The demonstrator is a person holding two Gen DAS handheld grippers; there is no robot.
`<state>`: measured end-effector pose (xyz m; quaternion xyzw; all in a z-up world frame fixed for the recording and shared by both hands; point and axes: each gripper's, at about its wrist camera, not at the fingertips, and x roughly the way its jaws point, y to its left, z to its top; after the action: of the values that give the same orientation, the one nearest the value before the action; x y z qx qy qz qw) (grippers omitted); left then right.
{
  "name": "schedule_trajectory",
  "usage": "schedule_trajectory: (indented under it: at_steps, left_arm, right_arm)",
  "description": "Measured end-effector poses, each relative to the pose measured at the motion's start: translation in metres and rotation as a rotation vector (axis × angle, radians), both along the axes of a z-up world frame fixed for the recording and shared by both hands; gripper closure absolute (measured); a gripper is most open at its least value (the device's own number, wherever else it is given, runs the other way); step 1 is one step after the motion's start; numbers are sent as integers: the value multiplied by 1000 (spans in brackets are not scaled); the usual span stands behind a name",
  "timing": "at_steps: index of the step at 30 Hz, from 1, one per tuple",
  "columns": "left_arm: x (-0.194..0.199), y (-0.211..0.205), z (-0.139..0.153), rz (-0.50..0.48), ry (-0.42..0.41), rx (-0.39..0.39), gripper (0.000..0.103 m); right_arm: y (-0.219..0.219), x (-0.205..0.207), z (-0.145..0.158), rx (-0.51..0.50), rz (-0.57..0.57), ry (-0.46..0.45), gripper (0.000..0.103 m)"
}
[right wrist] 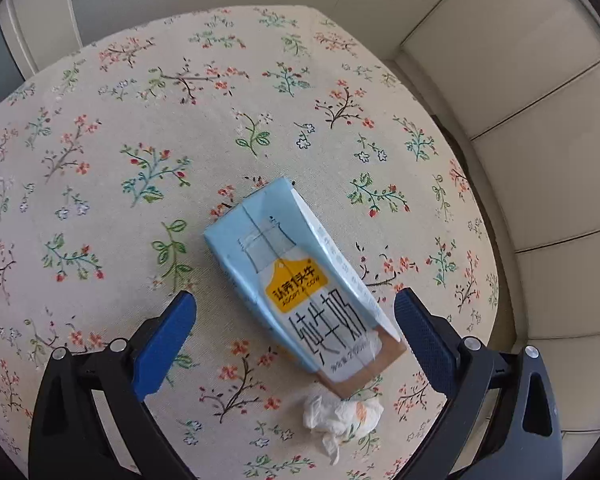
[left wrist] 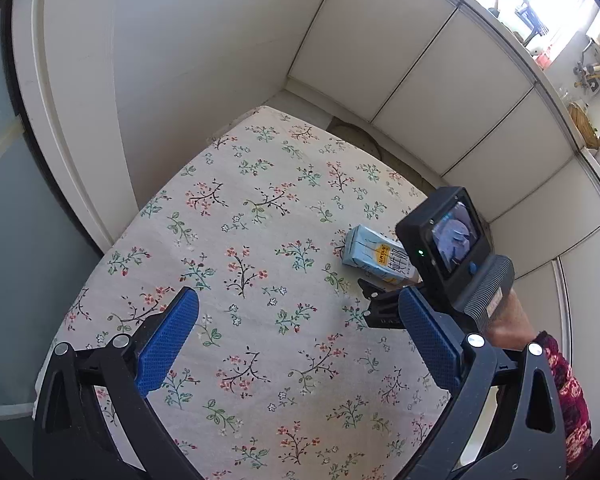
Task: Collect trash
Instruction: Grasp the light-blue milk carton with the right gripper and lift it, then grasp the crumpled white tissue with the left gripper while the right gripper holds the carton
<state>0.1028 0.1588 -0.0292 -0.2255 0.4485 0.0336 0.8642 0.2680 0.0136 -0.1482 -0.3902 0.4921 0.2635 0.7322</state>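
Observation:
A light blue milk carton [right wrist: 300, 280] with a yellow label lies flat on the floral tablecloth [right wrist: 140, 160]. A crumpled white tissue [right wrist: 342, 414] lies just at its near end. My right gripper [right wrist: 296, 316] is open, its blue fingers on either side of the carton's near half, just above it. In the left wrist view the carton [left wrist: 374, 256] lies at the right, partly hidden by the right gripper's body [left wrist: 444, 236]. My left gripper [left wrist: 300, 316] is open and empty above the table's middle.
The table [left wrist: 260, 200] stands in a corner of white walls [left wrist: 180, 60] and white panels [left wrist: 440, 92]. A cluttered shelf [left wrist: 580, 80] runs above the panels at the right. A glass door [left wrist: 4, 220] is at the left.

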Motion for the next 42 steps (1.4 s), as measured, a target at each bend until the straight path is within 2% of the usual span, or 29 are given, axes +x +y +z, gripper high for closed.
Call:
schedule_trajectory:
  at_steps: [4, 6, 7, 8, 12, 14, 18, 26, 30, 35, 38, 42]
  left_arm:
    - [3, 2, -5, -10, 18, -36, 7]
    - [3, 2, -7, -12, 21, -36, 7]
    - [3, 2, -7, -11, 17, -33, 7]
    - [2, 2, -6, -10, 14, -32, 7]
    - [2, 2, -3, -4, -8, -17, 7]
    - [3, 0, 0, -5, -23, -1, 8]
    - [6, -7, 3, -16, -46, -7, 8]
    - [15, -37, 9, -55, -93, -4, 8]
    - [24, -59, 6, -91, -100, 0, 8]
    - [48, -101, -6, -176, -103, 22, 9]
    - [66, -132, -19, -250, -93, 44, 9]
    - [95, -178, -47, -346, -41, 81, 11]
  right_arm:
    - [7, 12, -17, -32, 4, 78, 9]
    - [5, 19, -16, 23, -27, 124, 22]
    - [2, 24, -14, 69, -48, 159, 38]
    - [-1, 28, -11, 106, -74, 180, 43]
    - [-12, 36, -5, 180, -158, 167, 45]
    - [-22, 36, 4, 262, -200, 145, 45]
    - [-47, 31, 38, 427, -275, 66, 45]
    - [-95, -10, 122, 618, -395, -144, 45]
    - [-141, -35, 158, 686, -498, -280, 45]
    - [-212, -81, 183, 786, -644, -395, 44]
    - [-252, -113, 185, 839, -745, -443, 44]
    - [-292, -151, 177, 891, -871, -494, 44]
